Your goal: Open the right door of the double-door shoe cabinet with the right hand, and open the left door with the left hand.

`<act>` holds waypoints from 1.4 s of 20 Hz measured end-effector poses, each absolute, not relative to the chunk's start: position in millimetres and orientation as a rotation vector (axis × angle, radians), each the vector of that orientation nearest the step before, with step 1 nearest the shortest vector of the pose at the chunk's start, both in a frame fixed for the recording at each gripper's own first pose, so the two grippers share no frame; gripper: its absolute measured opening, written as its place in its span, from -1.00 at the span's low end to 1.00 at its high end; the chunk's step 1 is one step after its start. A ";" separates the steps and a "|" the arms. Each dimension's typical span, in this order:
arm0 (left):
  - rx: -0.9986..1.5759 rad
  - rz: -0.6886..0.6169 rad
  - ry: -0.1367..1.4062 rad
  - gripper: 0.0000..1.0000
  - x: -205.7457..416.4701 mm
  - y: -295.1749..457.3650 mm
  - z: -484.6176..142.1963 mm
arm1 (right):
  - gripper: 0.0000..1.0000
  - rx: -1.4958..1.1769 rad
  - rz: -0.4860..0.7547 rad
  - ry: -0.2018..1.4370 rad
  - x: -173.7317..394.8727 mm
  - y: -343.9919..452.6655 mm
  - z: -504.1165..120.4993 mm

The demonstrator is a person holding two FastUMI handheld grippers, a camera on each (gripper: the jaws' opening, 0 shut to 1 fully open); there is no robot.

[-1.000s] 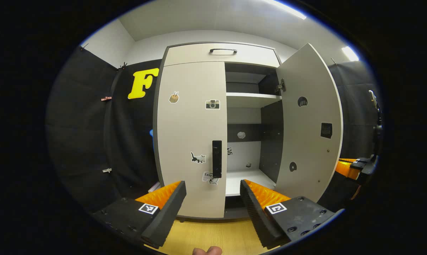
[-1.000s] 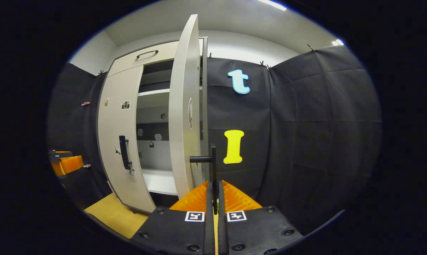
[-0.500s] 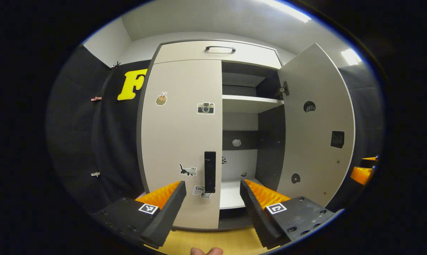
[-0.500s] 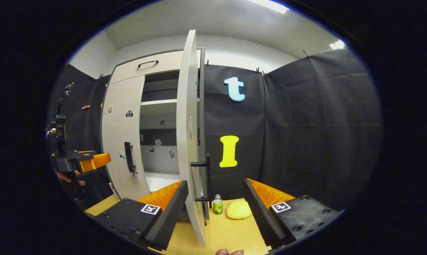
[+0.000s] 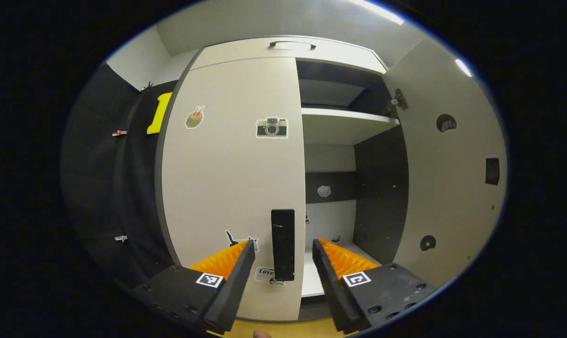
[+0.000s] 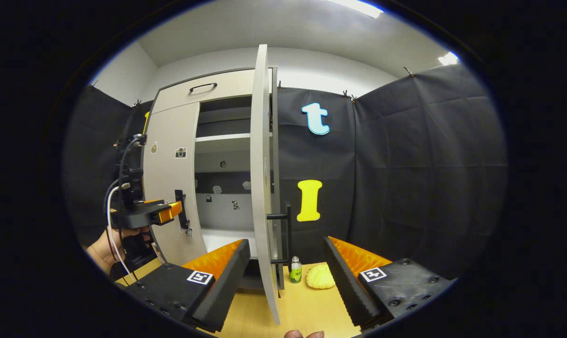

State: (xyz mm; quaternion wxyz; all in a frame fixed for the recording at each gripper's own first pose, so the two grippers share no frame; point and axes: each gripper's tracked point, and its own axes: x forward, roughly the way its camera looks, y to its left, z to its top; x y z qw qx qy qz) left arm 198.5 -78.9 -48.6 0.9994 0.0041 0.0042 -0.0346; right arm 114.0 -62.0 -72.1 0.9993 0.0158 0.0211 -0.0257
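Inside shoe cabinet, white shelf (bare), stickers.

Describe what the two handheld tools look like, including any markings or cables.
Each tool has two wedge-shaped fingers with ridged inner faces, mounted on dark bolted plates that each carry a small square black-and-white marker. The left tool shows this close up, as does the right tool. In the right gripper view, the left tool appears farther off with a boxy dark body and black and white cables looping from it.

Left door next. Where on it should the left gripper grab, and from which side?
Grip the black vertical handle near the left door's free edge, straight from the front. It stands upright between the left gripper's open fingers, so closing them sideways should pinch the bar.
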 end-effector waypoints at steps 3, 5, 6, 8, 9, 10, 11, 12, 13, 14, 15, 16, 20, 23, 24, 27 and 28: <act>-0.020 -0.077 0.037 0.24 219.8 -84.5 -62.0 | 0.94 -0.008 -0.045 0.015 117.0 -67.8 -65.0; -0.015 -0.067 0.049 0.12 230.8 -83.9 -68.4 | 0.95 -0.017 -0.042 -0.002 119.9 -68.9 -60.1; -0.002 -0.057 0.054 0.10 236.6 -82.0 -71.1 | 0.96 -0.018 -0.039 -0.012 121.7 -68.4 -57.9; 0.019 -0.046 0.068 -0.06 247.4 -79.7 -77.6 | 0.95 -0.017 -0.039 -0.029 125.0 -69.7 -54.4; 0.020 -0.049 0.077 -0.12 250.5 -80.8 -79.4 | 0.95 -0.017 -0.040 -0.034 126.4 -70.4 -53.5; 0.024 -0.050 0.079 -0.15 251.5 -81.9 -80.3 | 0.94 -0.017 -0.041 -0.040 127.1 -70.9 -52.3; 0.031 -0.041 0.079 -0.23 252.3 -81.4 -80.4 | 0.94 -0.019 -0.041 -0.039 128.4 -71.3 -52.8; 0.030 -0.027 0.077 -0.26 254.6 -80.5 -80.8 | 0.94 -0.021 -0.042 -0.037 128.9 -72.1 -53.5; 0.020 -0.016 0.075 -0.29 253.6 -80.5 -81.8 | 0.94 -0.021 -0.043 -0.034 128.2 -72.8 -53.9; 0.001 -0.005 0.066 -0.28 254.5 -80.8 -81.9 | 0.95 -0.020 -0.046 -0.035 127.7 -74.2 -53.6; -0.014 0.006 0.080 -0.28 255.0 -81.1 -87.4 | 0.95 -0.018 -0.048 -0.034 126.6 -74.5 -53.6; -0.008 0.008 0.077 -0.27 252.5 -81.3 -87.8 | 0.94 -0.017 -0.049 -0.035 126.8 -73.8 -53.6; -0.012 -0.018 0.102 -0.43 253.8 -82.1 -87.9 | 0.95 -0.016 -0.055 -0.039 125.0 -72.8 -52.6; -0.047 -0.045 0.117 -0.61 247.4 -80.9 -87.8 | 0.95 -0.012 -0.054 -0.046 122.6 -70.7 -50.8; -0.044 -0.054 0.111 -0.63 243.6 -79.8 -86.0 | 0.94 -0.012 -0.056 -0.049 123.7 -70.2 -50.5; -0.052 -0.093 0.111 -0.65 223.6 -74.7 -75.5 | 0.94 -0.007 -0.059 -0.051 120.9 -69.7 -49.7; -0.054 -0.104 0.109 -0.65 218.5 -70.8 -71.8 | 0.94 -0.004 -0.062 -0.056 118.4 -67.4 -48.8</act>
